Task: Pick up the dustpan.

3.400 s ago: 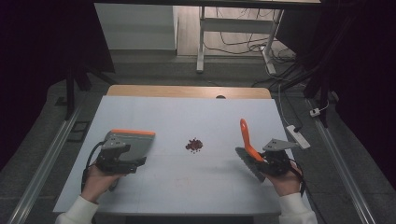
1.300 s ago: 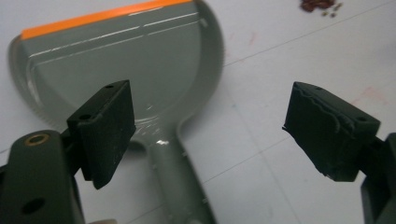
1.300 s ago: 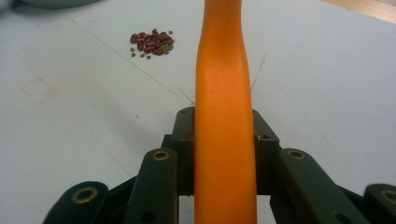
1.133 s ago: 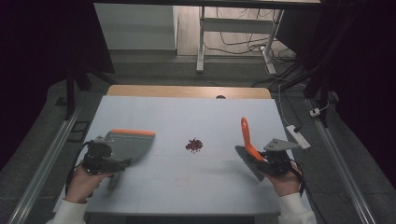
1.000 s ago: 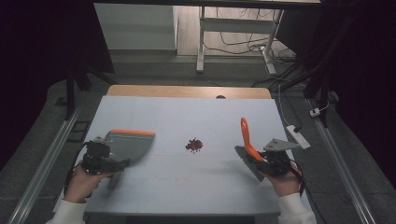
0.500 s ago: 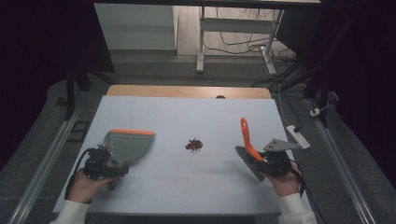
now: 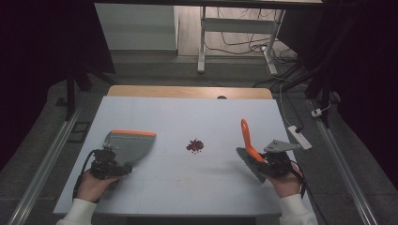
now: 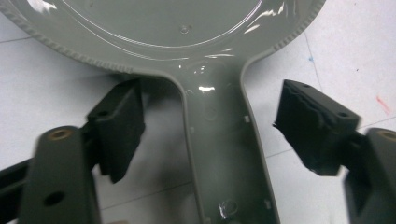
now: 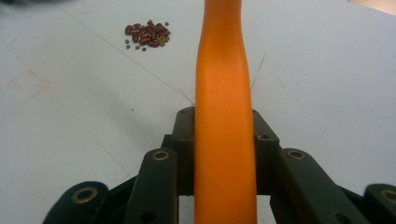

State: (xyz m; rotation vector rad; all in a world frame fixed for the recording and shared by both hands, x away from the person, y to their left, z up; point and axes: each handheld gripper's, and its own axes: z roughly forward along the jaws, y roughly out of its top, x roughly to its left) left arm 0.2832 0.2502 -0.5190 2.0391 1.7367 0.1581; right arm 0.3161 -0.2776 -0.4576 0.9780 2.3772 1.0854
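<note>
Left gripper view has the left gripper [image 8: 205, 135] low over the table [image 8: 56, 93], its jaws spread either side of the grey handle of the dustpan [image 8: 219, 154]. Both pads stand clear of the handle, with white table showing in each gap; the jaws have just been closing, yet they do not press on it. Beyond the handle the pan's wide tray runs off the top of the frame, its toothed rim catching the light.

From the high view, this gripper [image 7: 109, 165] sits at the near left of the table [image 7: 155, 201], the person's left hand [image 7: 93, 186] behind it, and the dustpan [image 7: 127, 145] lies flat just beyond, its orange lip on the far edge.

On the other side, the right gripper [image 9: 224, 140] is pinched tight on the orange handle of the brush [image 9: 224, 107], both jaws pressed against its sides (no gap shows at either pad). The handle rises straight up the middle of the right gripper view. In the high view the right gripper [image 7: 268, 161] is at the near right, with the right hand [image 7: 285, 182] behind it; the brush [image 7: 248, 145] has its handle slanting up and away and its dark bristles low near the table.

Between the two, near the table's middle, lies a small heap of beans [image 7: 195, 146], red-brown with a few paler ones [image 9: 147, 33], well apart from both the dustpan and the brush.
</note>
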